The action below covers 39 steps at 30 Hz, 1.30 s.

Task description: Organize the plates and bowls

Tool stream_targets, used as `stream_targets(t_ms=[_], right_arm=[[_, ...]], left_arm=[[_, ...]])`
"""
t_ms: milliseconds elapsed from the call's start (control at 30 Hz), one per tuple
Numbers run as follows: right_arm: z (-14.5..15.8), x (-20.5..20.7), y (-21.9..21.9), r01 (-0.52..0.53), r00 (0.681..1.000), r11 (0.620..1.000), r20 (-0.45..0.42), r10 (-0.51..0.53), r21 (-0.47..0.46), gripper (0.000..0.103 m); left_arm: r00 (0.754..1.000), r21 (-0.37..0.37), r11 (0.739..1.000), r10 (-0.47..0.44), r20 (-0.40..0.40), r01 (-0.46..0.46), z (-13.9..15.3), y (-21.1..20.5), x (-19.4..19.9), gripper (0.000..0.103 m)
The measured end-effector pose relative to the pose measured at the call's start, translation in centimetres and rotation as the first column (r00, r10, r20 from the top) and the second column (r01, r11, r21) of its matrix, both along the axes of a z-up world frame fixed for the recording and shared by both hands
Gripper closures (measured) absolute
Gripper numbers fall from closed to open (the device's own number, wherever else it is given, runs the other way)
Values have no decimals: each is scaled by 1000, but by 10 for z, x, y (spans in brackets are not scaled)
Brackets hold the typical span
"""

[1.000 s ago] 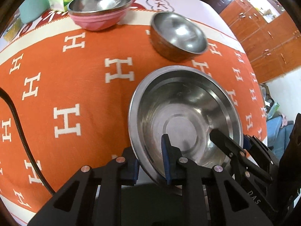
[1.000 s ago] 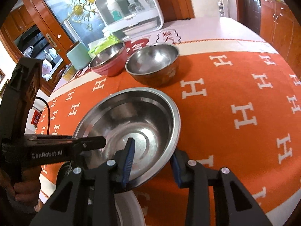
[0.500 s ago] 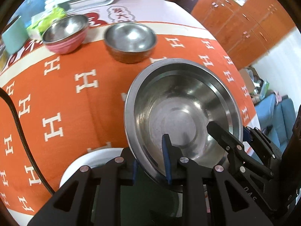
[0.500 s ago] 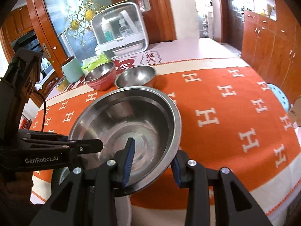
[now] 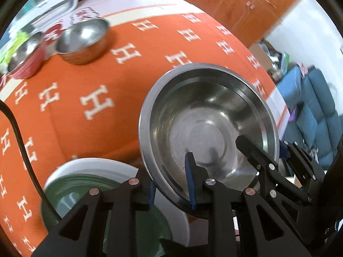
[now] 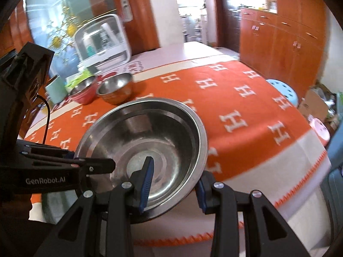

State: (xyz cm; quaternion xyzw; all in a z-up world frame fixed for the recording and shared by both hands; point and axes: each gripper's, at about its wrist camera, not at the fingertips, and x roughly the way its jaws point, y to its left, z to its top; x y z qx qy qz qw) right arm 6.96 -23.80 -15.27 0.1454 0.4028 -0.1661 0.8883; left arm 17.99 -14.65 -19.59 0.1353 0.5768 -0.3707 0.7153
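Both claws, left claw (image 5: 171,184) and right claw (image 6: 173,182), are clamping opposite rims of the large round stainless-steel bowl (image 5: 205,124). Keeping it level matters, I judge, while lowering it squarely onto the white plate holding a green dish (image 5: 90,184).

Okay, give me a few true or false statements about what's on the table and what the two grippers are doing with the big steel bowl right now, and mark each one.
1. Both grippers grip the rim of the large steel bowl. True: the left gripper and the right gripper each pinch its rim.
2. The large steel bowl holds food. False: it is empty.
3. A smaller steel bowl stands on the orange tablecloth beside a pink bowl. True.
4. The tablecloth is plain blue. False: it is orange with white H letters.
5. A white plate with a green dish on it lies below the left gripper. True.
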Motion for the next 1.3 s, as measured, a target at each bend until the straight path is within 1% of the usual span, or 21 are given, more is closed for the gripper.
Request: stream_targets(t_ms=[100, 200, 400, 567, 633, 767, 800, 833, 900, 1000, 1033, 1300], right_arm=[[-8, -12, -6, 48, 999, 999, -16, -48, 10, 67], [-16, -20, -12, 75, 997, 997, -32, -74, 19, 67], [-29, -28, -17, 98, 994, 995, -52, -97, 31, 67], [-40, -30, -20, 115, 992, 993, -61, -113, 32, 67], [-42, -30, -21, 121, 991, 992, -65, -119, 30, 67], [-41, -27, -21, 130, 988, 991, -87, -128, 16, 67], [-40, -27, -21, 129, 988, 992, -92, -127, 14, 65], [-39, -26, -21, 129, 987, 992, -93, -127, 8, 58], [-34, -27, -21, 133, 988, 991, -78, -132, 0, 48], [-27, -30, -23, 144, 988, 990, -57, -144, -1, 40], [-26, -30, -23, 150, 987, 989, -56, -150, -5, 38], [-7, -38, -20, 181, 982, 982, -37, -184, -61, 35]], left_arm=[[999, 12, 999, -49, -13, 49, -8, -13, -11, 79], [996, 28, 996, -83, -12, 83, -17, -22, -19, 78], [994, 44, 993, -104, -24, 105, -32, -34, -25, 78], [989, 70, 987, -146, -6, 146, -42, -45, -33, 76], [986, 80, 983, -167, 0, 166, -43, -46, -37, 74], [982, 75, 979, -189, 16, 187, -40, -47, -41, 71], [981, 74, 979, -191, 18, 189, -39, -47, -42, 70], [981, 78, 978, -194, 22, 192, -38, -48, -43, 66], [976, 88, 974, -212, 43, 207, -33, -47, -46, 60], [973, 66, 974, -221, 63, 217, -24, -45, -46, 53], [972, 59, 974, -224, 68, 220, -21, -43, -47, 50], [968, 25, 975, -222, 120, 220, 5, -21, -52, 41]])
